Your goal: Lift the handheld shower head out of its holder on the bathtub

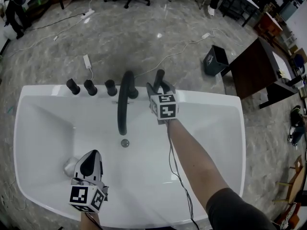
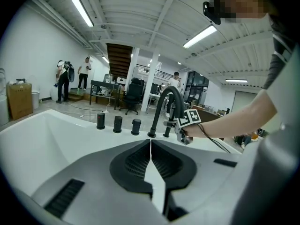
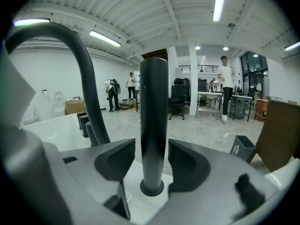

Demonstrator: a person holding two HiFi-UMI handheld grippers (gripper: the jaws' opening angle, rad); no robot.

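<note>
The black handheld shower head [image 1: 159,75] stands upright in its holder on the far rim of the white bathtub [image 1: 211,99], just right of the arched black spout [image 1: 123,99]. My right gripper [image 1: 159,86] reaches to it from the near side. In the right gripper view the shower head [image 3: 153,121] rises between the two jaws of my right gripper [image 3: 152,159], with a gap on each side, so that gripper is open. My left gripper [image 1: 91,158] hangs low over the tub's near left part. Its jaws [image 2: 150,146] meet at the tip with nothing between them.
Three black knobs [image 1: 90,86] line the rim left of the spout. A drain [image 1: 124,143] sits in the tub floor. Beyond the tub lie floor cables, a dark bin [image 1: 214,60] and a dark desk [image 1: 256,68]. People stand far off in the room.
</note>
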